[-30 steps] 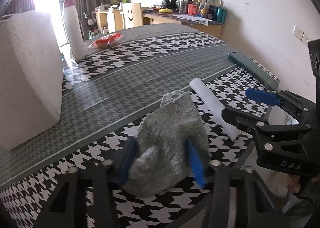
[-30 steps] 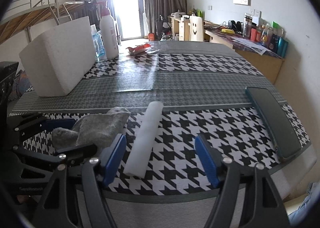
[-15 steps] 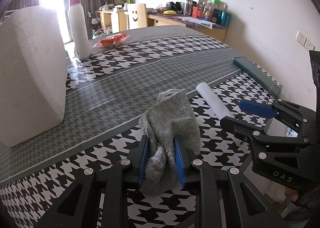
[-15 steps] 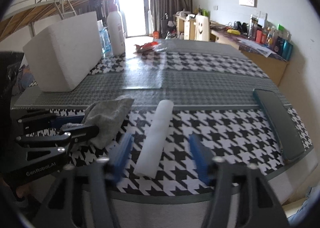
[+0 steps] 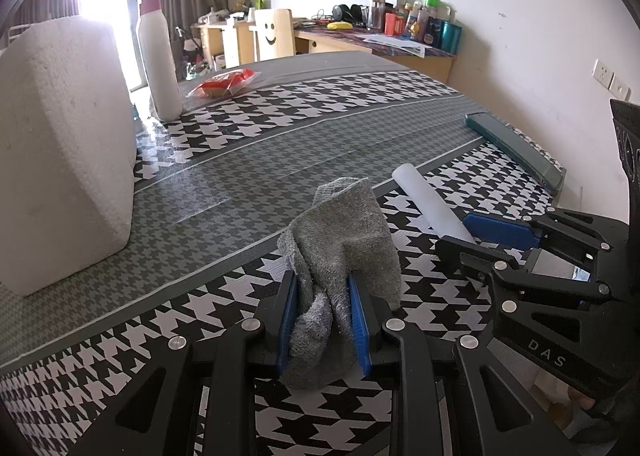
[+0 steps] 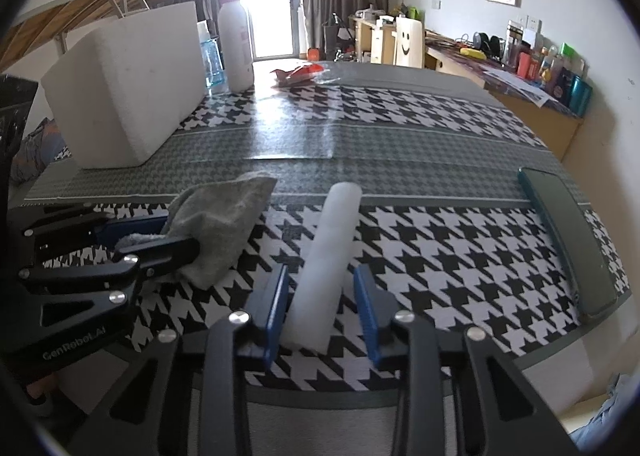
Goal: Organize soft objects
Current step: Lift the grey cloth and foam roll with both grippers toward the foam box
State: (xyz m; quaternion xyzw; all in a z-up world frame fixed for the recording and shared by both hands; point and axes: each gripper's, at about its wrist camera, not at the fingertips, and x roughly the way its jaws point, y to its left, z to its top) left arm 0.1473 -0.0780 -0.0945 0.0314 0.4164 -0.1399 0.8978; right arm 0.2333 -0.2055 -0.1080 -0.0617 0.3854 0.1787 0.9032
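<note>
Both grippers have narrowed since the earlier frames. The left gripper (image 5: 322,320), then wide around the crumpled grey terry cloth (image 5: 344,240), now has its blue pads pressed into the cloth's near end, bunching it. The right gripper (image 6: 322,314) is closing on the white foam cylinder (image 6: 326,256); the cylinder sits between the pads with a sliver of gap on each side, so it is not yet gripped.

Relative to the cylinder, which lies on the houndstooth tablecloth (image 6: 440,248), the cloth rests just beside it on the left and the dark green flat case (image 6: 568,240) lies well apart on the right. The cylinder's long axis runs straight away from the right gripper, in line with its fingers, near end between them. In my judgement, the closing needs no realignment.
</note>
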